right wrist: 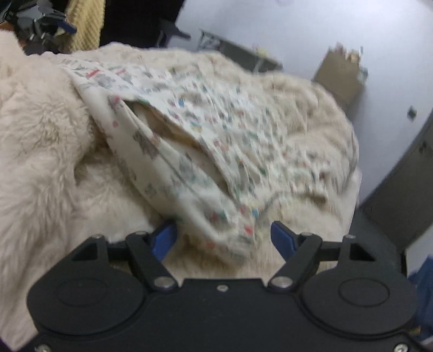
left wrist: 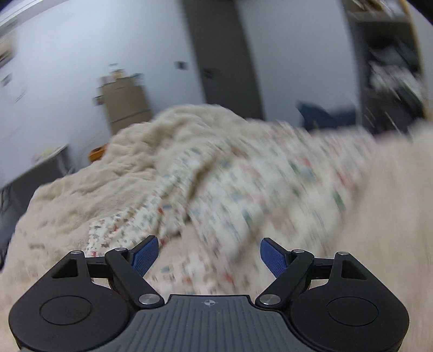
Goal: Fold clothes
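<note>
- Count: two grippers, one printed garment, one fluffy cream blanket under it, one cardboard box, one grey door.
- Left gripper (left wrist: 207, 256): jaws spread wide, blue pads (left wrist: 144, 256) bare, nothing between them. Released.
- Right gripper (right wrist: 224, 238): jaws also spread wide; a corner of the garment lies in the gap, but neither pad presses on it. Released.
- Printed garment (left wrist: 230, 195): cream cloth with small coloured figures, lying rumpled across the fluffy blanket (left wrist: 81, 189). In the left wrist view it runs from just ahead of the fingertips up and to the right; heavy blur there, edges unclear.
- In the right wrist view the garment (right wrist: 205, 130) shows a folded edge running diagonally, its lower corner reaching down between the fingers.
- The left gripper also shows in the right wrist view, far top left (right wrist: 46, 24), beyond the garment's far end.
- Surroundings: cardboard box (left wrist: 125, 104) against the pale wall, grey door (left wrist: 224, 56) beside it, a dark shelf unit (left wrist: 389, 65) at right, blurred.
- A raised fold of blanket (right wrist: 40, 121) bulges at the garment's left edge in the right wrist view.
</note>
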### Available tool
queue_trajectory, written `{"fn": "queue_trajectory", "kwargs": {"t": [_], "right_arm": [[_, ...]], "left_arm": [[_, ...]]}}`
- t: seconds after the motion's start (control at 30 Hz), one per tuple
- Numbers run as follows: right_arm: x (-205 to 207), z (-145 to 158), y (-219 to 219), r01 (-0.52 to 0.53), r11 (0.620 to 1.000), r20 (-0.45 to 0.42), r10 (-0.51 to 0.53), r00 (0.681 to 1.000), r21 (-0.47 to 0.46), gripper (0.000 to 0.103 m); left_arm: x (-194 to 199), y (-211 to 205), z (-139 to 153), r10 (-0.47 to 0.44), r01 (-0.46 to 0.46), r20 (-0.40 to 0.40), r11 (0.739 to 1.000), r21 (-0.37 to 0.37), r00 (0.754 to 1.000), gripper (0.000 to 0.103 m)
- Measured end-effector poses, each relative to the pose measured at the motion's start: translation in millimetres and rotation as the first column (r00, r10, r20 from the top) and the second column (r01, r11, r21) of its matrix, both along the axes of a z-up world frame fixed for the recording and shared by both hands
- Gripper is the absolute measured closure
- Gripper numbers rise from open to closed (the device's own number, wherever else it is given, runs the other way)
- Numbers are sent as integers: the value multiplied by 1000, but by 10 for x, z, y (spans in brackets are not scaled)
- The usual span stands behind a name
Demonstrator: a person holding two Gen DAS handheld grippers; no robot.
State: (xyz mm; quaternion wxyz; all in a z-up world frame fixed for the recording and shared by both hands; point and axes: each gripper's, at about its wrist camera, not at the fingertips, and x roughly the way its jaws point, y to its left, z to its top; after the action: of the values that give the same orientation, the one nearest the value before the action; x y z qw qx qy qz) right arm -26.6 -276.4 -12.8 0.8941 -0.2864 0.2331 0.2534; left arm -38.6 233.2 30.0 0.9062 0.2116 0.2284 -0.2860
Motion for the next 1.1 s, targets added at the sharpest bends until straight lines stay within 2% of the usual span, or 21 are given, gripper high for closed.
{"fn": "queue_trajectory", "kwargs": {"t": [0.1, 0.17, 0.23, 0.27, 0.3, 0.33, 0.37, 0.4, 0.5, 0.57, 0.63, 0.7, 0.77, 0.8, 0.83, 0.87, 0.93, 1.0, 1.07, 1.1], "right_arm": [[35, -75, 102, -33, 999, 37, 33, 999, 1, 32], [50, -82, 141, -44, 999, 55, 44, 998, 0, 39], [63, -68, 160, -51, 999, 66, 51, 997, 6, 62], [68, -48, 158, -53, 999, 68, 52, 996, 13, 68], [67, -17, 144, -55, 998, 74, 53, 996, 15, 75], [65, 15, 128, -56, 998, 80, 55, 995, 16, 82], [63, 48, 112, -58, 998, 86, 57, 995, 17, 87], [45, 117, 81, -65, 998, 92, 63, 994, 12, 96], [-57, 390, -16, -90, 996, 125, 91, 988, -19, 100], [-127, 553, -58, -98, 994, 150, 104, 983, -46, 101], [-295, 829, -121, -113, 989, 186, 130, 974, -98, 101], [-433, 992, -140, -123, 982, 186, 148, 971, -140, 101], [-638, 1083, -148, -161, 970, 121, 184, 975, -180, 101], [-708, 1081, -147, -180, 965, 86, 199, 976, -190, 101], [-794, 1032, -124, -210, 958, 31, 220, 975, -194, 99], [-836, 992, -107, -228, 954, 0, 232, 973, -193, 99], [-916, 863, -75, -285, 943, -71, 276, 958, -173, 94], [-977, 766, -75, -327, 932, -119, 311, 943, -156, 88], [-974, 830, -169, -321, 940, -98, 310, 945, -114, 73], [-887, 950, -286, -312, 950, -75, 309, 948, -18, 62]], "left_arm": [[-41, 14, -229, -69, 70, -57, 998, 0, 996, 25], [-30, -68, -324, -70, 70, -85, 998, 2, 994, 25], [9, -208, -443, -84, 84, -93, 996, -4, 992, 26], [50, -295, -474, -64, 63, -73, 998, -18, 995, 29], [79, -346, -466, -48, 45, -70, 998, -41, 996, 46], [85, -373, -438, -43, 39, -58, 997, -68, 997, 71], [95, -404, -406, -37, 32, -49, 995, -94, 998, 82], [110, -457, -358, -24, 19, -40, 995, -100, 999, 98], [83, -592, -178, 12, -10, 58, 999, -35, 998, 102], [22, -572, 49, 15, -7, 119, 997, -74, 993, 103], [-50, -506, 264, -9, 26, 131, 992, -126, 991, 103], [-182, -442, 469, -70, 91, 148, 986, -142, 987, 103], [-239, -426, 480, -150, 162, 105, 979, -123, 983, 94], [-266, -417, 475, -193, 202, 80, 973, -115, 978, 69], [-267, -403, 459, -202, 209, 71, 971, -118, 977, 35], [-250, -364, 432, -210, 215, 55, 967, -134, 976, 28], [-192, -258, 405, -220, 222, 28, 957, -188, 975, 28], [-68, -90, 448, -206, 203, 25, 931, -303, 978, 28], [54, 14, 499, -168, 158, 10, 905, -394, 986, 27], [124, 48, 521, -127, 114, -1, 893, -435, 992, 26]]}}
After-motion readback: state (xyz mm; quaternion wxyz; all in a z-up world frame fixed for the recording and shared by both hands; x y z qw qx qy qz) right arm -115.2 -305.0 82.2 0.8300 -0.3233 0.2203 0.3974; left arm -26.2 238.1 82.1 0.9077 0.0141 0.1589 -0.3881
